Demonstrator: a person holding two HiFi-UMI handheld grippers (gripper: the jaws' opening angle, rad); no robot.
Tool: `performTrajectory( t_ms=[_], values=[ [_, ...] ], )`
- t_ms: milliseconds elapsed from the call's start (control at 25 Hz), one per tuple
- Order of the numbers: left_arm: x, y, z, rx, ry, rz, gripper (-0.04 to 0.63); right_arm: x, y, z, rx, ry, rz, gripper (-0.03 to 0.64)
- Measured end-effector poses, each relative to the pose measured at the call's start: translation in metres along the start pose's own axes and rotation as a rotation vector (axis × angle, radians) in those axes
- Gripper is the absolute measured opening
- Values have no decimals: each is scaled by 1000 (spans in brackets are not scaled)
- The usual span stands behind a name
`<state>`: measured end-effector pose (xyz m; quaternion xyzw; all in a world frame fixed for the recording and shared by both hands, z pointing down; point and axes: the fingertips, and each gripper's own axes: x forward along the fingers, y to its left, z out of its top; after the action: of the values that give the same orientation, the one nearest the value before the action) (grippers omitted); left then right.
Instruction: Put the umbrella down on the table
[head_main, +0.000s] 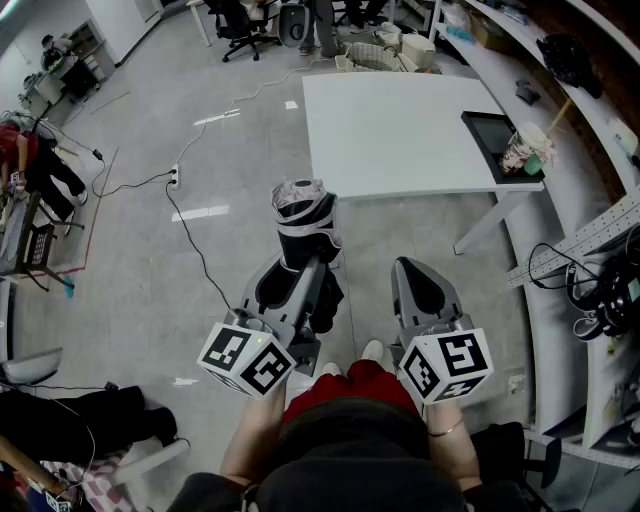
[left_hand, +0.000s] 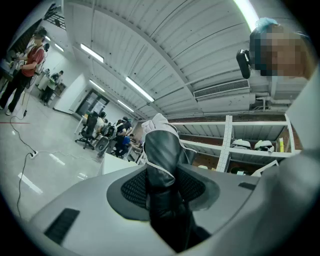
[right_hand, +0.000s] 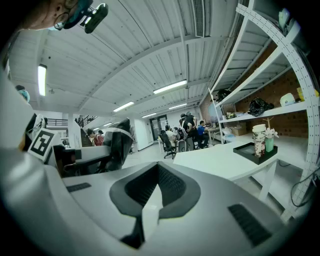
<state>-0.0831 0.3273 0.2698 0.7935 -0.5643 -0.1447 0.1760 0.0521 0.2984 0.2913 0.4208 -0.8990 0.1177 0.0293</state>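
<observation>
A folded black-and-white umbrella sticks out forward from my left gripper, which is shut on its dark lower part. In the left gripper view the umbrella stands between the two pads and fills the gap of the gripper. The white table lies ahead and slightly right, a short way beyond the umbrella's tip. My right gripper is beside the left one, shut with nothing in it. In the right gripper view, that gripper has the umbrella to its left and the table to its right.
A black tray and a patterned cup with flowers sit on the table's right edge. Curved shelving runs along the right. Cables trail over the floor at left. Office chairs and people are at the far end.
</observation>
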Motion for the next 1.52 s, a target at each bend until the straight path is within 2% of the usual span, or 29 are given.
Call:
performTrajectory(
  t_ms=[320,440,640,840,1120,1520],
  values=[
    [-2,-2,-3,-5,8,-10,161,-2,2,-1,-13,0,-9,18],
    [-6,-1,-5,-14,16,-4,161,-8,-2,-5,18,4,-21,18],
    [-4,-1,2,-25,33,-2,161,-14,-20,0,64,21,-77,18],
    [-24,1,-8,-23,19,-17,161,-29,-22,-14,74,13,-131,18],
    [-28,5,-11,-25,23,-30,161,-32,-25,-14,86,3,-159,18],
    [1,15,-10,-31,24,-20,161,-12,-53,-7,97,-10,-174,18]
  ],
)
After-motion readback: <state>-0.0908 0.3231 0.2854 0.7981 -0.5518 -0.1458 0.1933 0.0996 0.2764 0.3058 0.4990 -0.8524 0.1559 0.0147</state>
